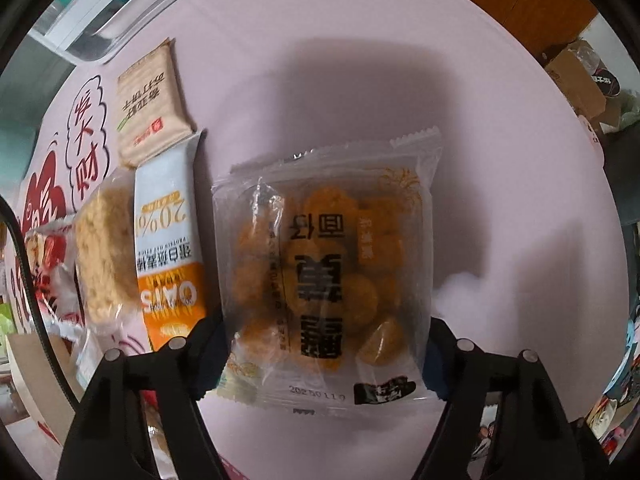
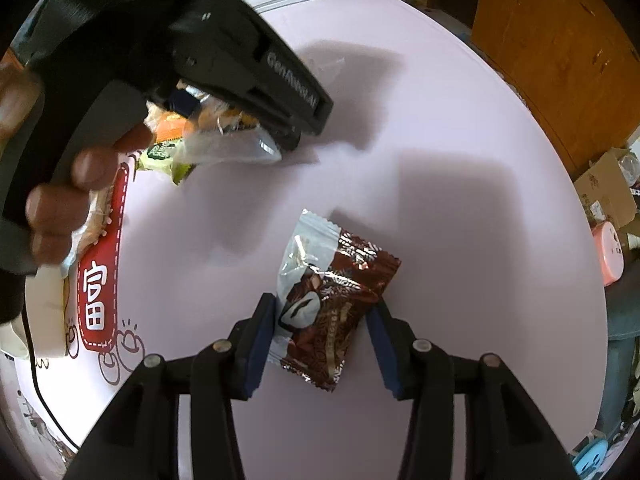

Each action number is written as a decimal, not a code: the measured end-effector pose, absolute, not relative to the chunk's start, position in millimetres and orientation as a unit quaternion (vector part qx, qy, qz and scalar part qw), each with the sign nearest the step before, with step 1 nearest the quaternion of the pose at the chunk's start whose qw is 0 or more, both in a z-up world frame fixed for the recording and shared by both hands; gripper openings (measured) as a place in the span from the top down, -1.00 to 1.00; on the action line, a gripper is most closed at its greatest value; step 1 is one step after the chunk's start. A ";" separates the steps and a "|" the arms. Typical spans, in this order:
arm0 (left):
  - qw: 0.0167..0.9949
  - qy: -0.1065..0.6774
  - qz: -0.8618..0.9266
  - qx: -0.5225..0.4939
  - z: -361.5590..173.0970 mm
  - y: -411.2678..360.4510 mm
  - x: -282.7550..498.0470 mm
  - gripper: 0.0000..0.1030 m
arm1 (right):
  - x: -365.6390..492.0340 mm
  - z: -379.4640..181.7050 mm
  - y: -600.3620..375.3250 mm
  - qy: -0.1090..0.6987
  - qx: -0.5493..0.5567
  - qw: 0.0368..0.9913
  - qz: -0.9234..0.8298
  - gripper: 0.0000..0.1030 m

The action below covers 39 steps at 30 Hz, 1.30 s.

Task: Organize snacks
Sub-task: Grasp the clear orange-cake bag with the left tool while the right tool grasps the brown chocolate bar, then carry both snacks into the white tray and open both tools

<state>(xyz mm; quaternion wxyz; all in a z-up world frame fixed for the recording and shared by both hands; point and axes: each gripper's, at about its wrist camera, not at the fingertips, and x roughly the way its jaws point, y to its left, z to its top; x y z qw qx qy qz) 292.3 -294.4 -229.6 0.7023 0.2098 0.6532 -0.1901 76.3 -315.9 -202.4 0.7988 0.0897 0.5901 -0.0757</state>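
In the left wrist view my left gripper (image 1: 320, 356) is closed on a clear packet of orange round snacks (image 1: 324, 268), a finger at each side edge, above the pale pink table (image 1: 360, 80). To its left lie an orange-and-white oat bar (image 1: 170, 240), a beige cracker pack (image 1: 150, 100) and a puffed rice cake (image 1: 104, 248) in a row. In the right wrist view my right gripper (image 2: 320, 344) has its blue pads at both sides of a brown-and-white chocolate wrapper (image 2: 328, 300) lying on the table. The left gripper with its clear packet (image 2: 228, 136) shows at upper left.
A clear plastic container (image 1: 92, 12) stands at the table's far left edge. Red-printed artwork (image 2: 96, 280) marks the tablecloth on the left. Cardboard boxes (image 2: 608, 188) and a wooden cabinet (image 2: 552, 60) stand beyond the table's right edge.
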 end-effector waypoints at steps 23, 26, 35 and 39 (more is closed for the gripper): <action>0.779 0.593 -0.103 0.174 -92.3 -70.4 164.7 -0.48 | 68.8 -156.5 -199.8 0.591 0.035 0.804 0.052 0.20; 0.798 0.584 -0.068 0.135 -73.6 -20.0 152.1 -0.48 | 80.8 -132.1 -165.4 0.571 0.019 0.816 0.085 0.20; 0.850 0.524 0.035 0.051 -25.6 102.9 125.0 -0.48 | 107.7 -43.2 -73.2 0.474 -0.013 0.863 0.176 0.20; 0.855 0.515 0.057 0.024 -23.7 140.4 120.2 -0.48 | 124.0 -27.3 -31.4 0.451 -0.031 0.868 0.203 0.20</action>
